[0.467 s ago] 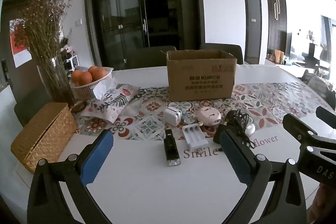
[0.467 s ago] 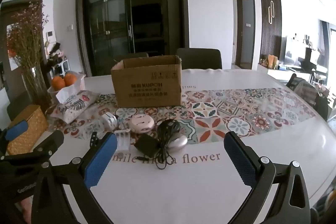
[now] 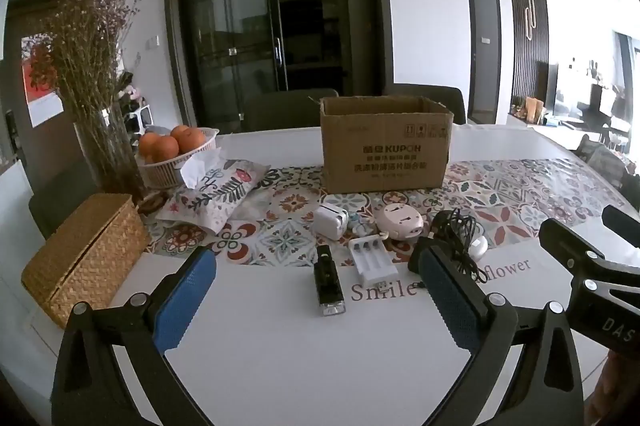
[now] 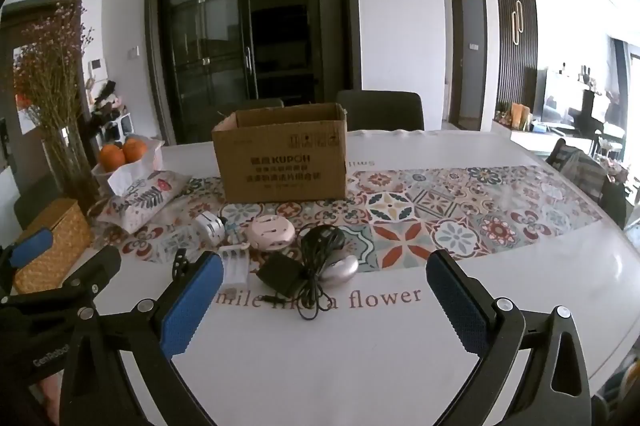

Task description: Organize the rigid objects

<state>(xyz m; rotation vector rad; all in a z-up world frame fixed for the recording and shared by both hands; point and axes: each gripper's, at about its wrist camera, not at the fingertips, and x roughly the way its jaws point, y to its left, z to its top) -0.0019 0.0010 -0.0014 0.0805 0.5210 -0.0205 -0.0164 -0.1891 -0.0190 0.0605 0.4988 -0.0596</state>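
An open cardboard box [image 3: 386, 146] [image 4: 282, 158] stands on the patterned runner. In front of it lie a white plug adapter [image 3: 330, 220] [image 4: 210, 226], a pink round device [image 3: 402, 222] [image 4: 270, 232], a white battery charger [image 3: 372, 260] [image 4: 236, 266], a black flashlight [image 3: 328, 280], a black power adapter with cable [image 4: 296, 274] [image 3: 452, 230] and a silver mouse [image 4: 340, 268]. My left gripper [image 3: 316, 302] is open and empty, just short of the flashlight. My right gripper [image 4: 320, 306] is open and empty, just short of the cable.
A floral tissue pack [image 3: 216, 194] [image 4: 140, 200], a basket of oranges [image 3: 176, 150], a glass vase of dried flowers [image 3: 106, 146] and a woven box [image 3: 86, 256] stand at the left. Dark chairs [image 4: 380, 110] stand behind the white table [image 4: 360, 346].
Both views have shifted very slightly; the objects on the table have not moved and both grippers stay open.
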